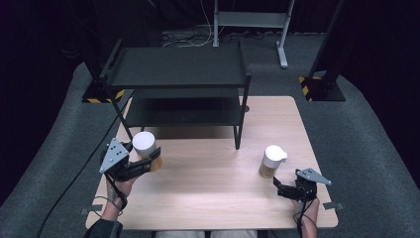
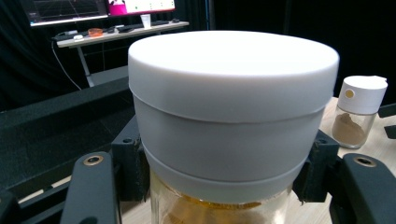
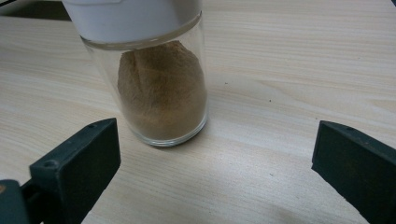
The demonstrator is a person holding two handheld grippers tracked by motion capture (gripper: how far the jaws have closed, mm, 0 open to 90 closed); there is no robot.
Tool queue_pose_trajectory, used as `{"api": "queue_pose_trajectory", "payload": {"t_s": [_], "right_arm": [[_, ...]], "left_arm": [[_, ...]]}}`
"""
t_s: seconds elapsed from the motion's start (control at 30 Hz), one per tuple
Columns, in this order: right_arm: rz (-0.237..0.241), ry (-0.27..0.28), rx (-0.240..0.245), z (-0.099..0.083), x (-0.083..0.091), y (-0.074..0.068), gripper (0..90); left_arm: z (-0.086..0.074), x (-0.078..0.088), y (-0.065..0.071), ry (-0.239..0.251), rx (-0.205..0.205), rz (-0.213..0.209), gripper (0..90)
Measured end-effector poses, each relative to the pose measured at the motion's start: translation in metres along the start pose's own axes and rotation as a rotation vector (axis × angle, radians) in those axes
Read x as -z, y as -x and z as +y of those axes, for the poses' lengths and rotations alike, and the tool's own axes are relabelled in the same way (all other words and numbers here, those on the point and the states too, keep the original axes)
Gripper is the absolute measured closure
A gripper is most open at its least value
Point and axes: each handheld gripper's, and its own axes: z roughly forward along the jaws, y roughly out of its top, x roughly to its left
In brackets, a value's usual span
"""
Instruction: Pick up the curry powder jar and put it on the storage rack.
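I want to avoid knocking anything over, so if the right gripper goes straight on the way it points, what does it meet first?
Most likely the spice jar of brown powder. It stands on the table just ahead of the open right gripper, left of centre between the jaws, so it might brush one jaw first.

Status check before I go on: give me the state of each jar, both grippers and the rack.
Left jar: white lid on, upright, clamped in the left gripper.
Right jar: white cap closed, upright on the table, brown powder inside, not held.
Right gripper: open, jaws just short of the right jar.
Rack: both shelves bare.
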Motion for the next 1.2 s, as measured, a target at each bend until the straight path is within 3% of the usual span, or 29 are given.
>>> {"api": "queue_pose_trajectory", "payload": {"t_s": [0.6, 1.2], "right_arm": [[0.002, 0.007, -0.006, -0.001, 0.0, 0.001, 0.2], [0.006, 0.002, -0.007, 0.0, -0.001, 0.002, 0.2]], "left_arm": [[0.021, -0.01, -0.012, -0.003, -0.005, -0.045, 35.3], [0.036, -0.011, -0.022, 0.027, 0.018, -0.067, 35.3]]}}
